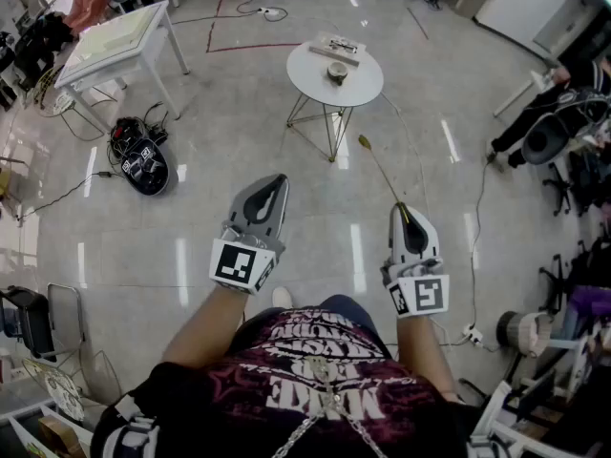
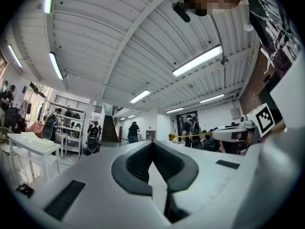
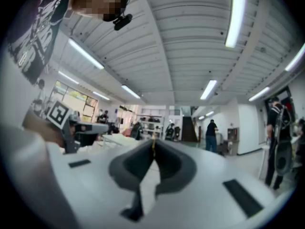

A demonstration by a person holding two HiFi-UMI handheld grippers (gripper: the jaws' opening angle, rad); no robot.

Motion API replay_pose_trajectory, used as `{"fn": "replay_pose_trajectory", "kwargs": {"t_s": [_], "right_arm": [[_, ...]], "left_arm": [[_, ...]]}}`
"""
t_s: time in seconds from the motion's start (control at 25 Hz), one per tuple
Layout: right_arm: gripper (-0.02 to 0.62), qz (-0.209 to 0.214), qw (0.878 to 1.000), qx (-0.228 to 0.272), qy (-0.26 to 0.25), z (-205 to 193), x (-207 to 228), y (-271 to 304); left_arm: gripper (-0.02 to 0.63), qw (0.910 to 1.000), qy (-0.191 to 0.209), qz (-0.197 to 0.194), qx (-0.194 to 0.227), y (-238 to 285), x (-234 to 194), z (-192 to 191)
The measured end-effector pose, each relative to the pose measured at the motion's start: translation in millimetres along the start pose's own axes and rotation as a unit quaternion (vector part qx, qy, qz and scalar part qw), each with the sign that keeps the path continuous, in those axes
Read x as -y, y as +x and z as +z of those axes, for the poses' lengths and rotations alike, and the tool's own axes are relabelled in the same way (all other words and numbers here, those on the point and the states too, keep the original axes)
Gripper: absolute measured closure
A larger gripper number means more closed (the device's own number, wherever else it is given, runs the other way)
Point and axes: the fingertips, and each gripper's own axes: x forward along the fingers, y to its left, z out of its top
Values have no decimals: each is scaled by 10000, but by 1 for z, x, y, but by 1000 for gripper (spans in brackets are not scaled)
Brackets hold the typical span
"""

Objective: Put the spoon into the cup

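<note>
Right gripper view: right gripper [image 3: 153,149] has its jaws together, clamped on the thin gold handle of the spoon [image 3: 153,143], which pokes out past the tips. Head view agrees: the right gripper [image 1: 401,210] is held level in front of the body, and the spoon [image 1: 382,175] runs forward from the tips with its bowl end out ahead.

Left gripper [image 1: 275,185] is beside it and apart from it. In the left gripper view its jaws [image 2: 152,144] meet with nothing between them. The spoon [image 2: 190,136] shows off to that side.

Cup [image 1: 337,72] stands near the middle of the small round table [image 1: 304,82], well ahead of both grippers, with open floor [image 1: 239,122] between.

Step, as judged: carry phase. The spoon is gripped and not yet at the cup.

Next move calls for: walk up to the table, bring the bowl end over the cup mouth, tip the spoon downward, lower it in, then let go.

Surroundings:
- A flat box [image 1: 341,48] lies just behind the cup. The spoon should stay off it.
- Black gear [image 1: 143,165] with cables is on the floor to the left, off the direct line.
- A second table [image 1: 115,41] stands far left.
- A seated person [image 1: 554,113] is at the right edge.
- Nothing blocks the straight path.
</note>
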Motion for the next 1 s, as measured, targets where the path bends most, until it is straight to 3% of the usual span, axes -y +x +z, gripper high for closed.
{"fn": "replay_pose_trajectory", "kwargs": {"t_s": [0.32,1.0], "right_arm": [[560,12,9998,-209,42,-5,-17,2],[560,66,9993,-150,344,-15,4,23]], "left_arm": [[578,9995,-282,61,-157,-13,-17,-14],[578,9990,-256,81,-347,6,-30,-38]]}}
